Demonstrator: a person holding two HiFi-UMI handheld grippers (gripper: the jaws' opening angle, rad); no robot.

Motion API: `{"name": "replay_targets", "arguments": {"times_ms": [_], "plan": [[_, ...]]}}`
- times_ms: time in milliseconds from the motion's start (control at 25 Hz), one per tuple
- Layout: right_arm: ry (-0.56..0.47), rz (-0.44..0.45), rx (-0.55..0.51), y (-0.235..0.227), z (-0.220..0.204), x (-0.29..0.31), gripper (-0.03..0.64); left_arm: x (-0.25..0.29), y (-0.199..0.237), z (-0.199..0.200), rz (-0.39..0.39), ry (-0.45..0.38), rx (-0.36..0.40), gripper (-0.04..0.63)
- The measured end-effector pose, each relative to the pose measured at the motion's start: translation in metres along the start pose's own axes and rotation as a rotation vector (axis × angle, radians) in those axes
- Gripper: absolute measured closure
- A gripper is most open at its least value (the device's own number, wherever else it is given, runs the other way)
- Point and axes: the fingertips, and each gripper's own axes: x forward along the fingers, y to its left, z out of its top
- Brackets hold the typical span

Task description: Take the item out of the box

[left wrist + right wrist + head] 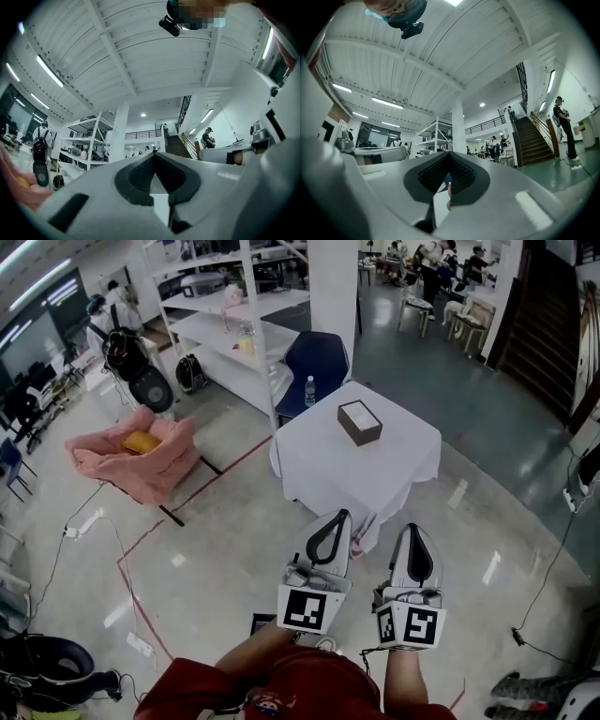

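I see dark brown rectangular box (pixel 359 422) centred on white-clothed square table (pixel 394 474), contents unclear | left gripper (pixel 342 515), right gripper (pixel 412 528): ribbed pads together, empty, short of table edge | glossy floor (pixel 234 521) between

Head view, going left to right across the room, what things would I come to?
pink blanket heap → water bottle → brown box, which sits on the white table
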Motion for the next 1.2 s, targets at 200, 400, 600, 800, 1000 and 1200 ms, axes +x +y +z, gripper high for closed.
{"name": "replay_targets", "arguments": {"times_ms": [200, 400, 600, 800, 1000, 1200], "plan": [[0.031, 0.020, 0.013, -0.021, -0.009, 0.001, 0.617, 0.013, -0.021, -0.009, 0.007, 0.012, 0.004, 0.592], [0.035, 0.020, 0.023, -0.041, -0.015, 0.000, 0.616, 0.023, -0.042, -0.023, 0.004, 0.034, 0.013, 0.592], [0.059, 0.026, 0.027, -0.053, -0.024, 0.002, 0.615, 0.030, -0.048, -0.032, 0.012, 0.055, 0.032, 0.592], [0.056, 0.009, 0.020, -0.059, -0.030, 0.007, 0.615, 0.034, -0.052, -0.039, 0.013, 0.064, 0.042, 0.592], [0.074, 0.014, 0.011, -0.061, -0.037, 0.007, 0.615, 0.036, -0.056, -0.040, 0.008, 0.060, 0.046, 0.592], [0.076, 0.024, 0.017, -0.060, -0.040, 0.016, 0.615, 0.041, -0.049, -0.043, 0.016, 0.052, 0.041, 0.592]]}}
